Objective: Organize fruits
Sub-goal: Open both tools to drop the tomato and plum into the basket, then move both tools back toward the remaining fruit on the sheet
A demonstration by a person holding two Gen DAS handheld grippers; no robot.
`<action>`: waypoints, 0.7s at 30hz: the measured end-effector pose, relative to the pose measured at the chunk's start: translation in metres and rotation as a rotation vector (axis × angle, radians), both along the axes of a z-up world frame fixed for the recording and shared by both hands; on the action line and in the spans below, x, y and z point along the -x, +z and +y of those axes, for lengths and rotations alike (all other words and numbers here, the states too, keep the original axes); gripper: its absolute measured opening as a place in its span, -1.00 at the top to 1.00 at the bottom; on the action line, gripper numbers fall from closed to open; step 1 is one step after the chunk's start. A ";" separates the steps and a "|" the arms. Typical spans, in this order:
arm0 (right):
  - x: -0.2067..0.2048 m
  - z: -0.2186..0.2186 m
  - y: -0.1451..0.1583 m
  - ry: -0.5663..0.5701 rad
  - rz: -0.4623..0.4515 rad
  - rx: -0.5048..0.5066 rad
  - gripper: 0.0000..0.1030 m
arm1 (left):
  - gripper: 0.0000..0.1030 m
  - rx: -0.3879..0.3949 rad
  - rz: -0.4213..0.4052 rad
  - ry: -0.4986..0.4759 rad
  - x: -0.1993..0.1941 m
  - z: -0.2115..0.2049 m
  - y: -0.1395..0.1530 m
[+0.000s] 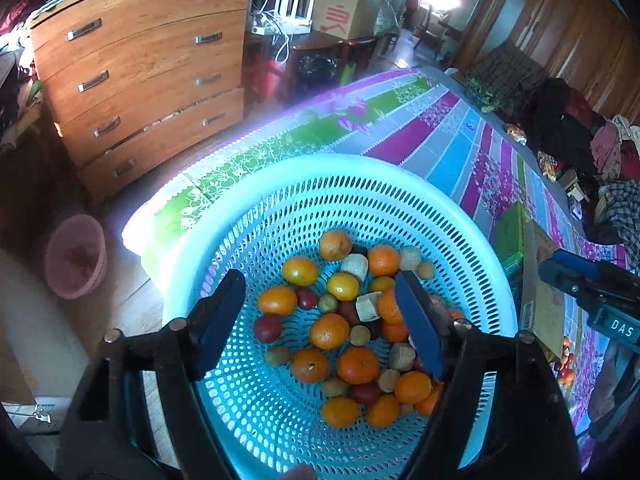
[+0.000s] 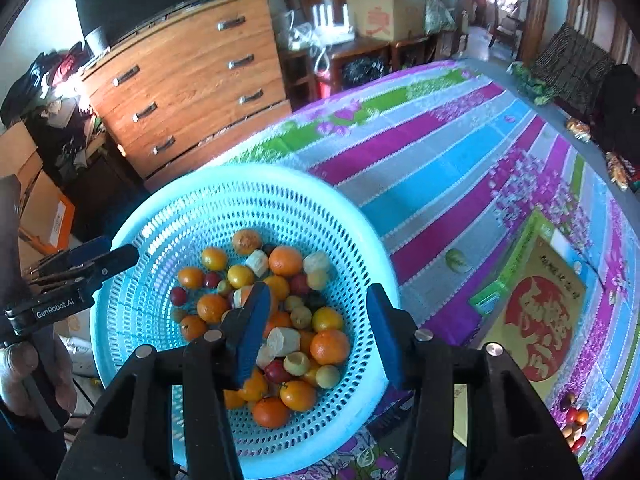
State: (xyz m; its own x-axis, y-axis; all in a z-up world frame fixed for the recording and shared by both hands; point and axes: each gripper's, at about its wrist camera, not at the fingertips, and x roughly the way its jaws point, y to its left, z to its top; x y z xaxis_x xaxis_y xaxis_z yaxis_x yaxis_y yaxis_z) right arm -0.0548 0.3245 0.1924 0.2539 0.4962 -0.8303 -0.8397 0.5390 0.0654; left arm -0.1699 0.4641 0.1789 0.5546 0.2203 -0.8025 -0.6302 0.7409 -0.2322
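Both tools hang above the blue basket, which sits on the striped cloth of the surface near its edge by the wooden dresser. Left tool: fingers spread wide, nothing between them, aimed down into the heap. Right tool: also spread wide and empty, its left finger over the pile, its right finger over the basket's near rim. The fruits lie mixed in the basket bottom: oranges, smaller yellow ones, dark red ones, greenish ones, plus pale cut chunks. One green fruit lies alone on the cloth, well apart from the basket; a small cluster sits at the near right edge beside a flat printed box. We judge sorting has barely begun, or is between picks: no fruit is gripped. The next move calls for choosing one piece on top of the heap, lowering a tool so its fingers straddle it without wedging neighbours, then closing gently, since round fruit may roll off.
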 end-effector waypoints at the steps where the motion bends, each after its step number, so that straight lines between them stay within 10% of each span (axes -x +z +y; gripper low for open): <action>1: 0.003 -0.005 0.004 -0.002 -0.022 -0.023 -0.03 | -0.51 -0.003 -0.007 0.003 0.001 0.000 0.001; 9: 0.065 -0.093 -0.020 -0.061 -0.235 -0.058 -0.04 | -0.54 -0.045 -0.035 -0.008 0.009 -0.011 0.000; 15: 0.101 -0.180 -0.097 -0.117 -0.129 0.106 -0.04 | -0.54 -0.051 -0.055 -0.099 -0.008 -0.052 0.005; 21: 0.096 -0.266 -0.085 -0.343 -0.214 0.164 -0.04 | -1.00 -0.101 -0.135 -0.240 -0.032 -0.124 0.031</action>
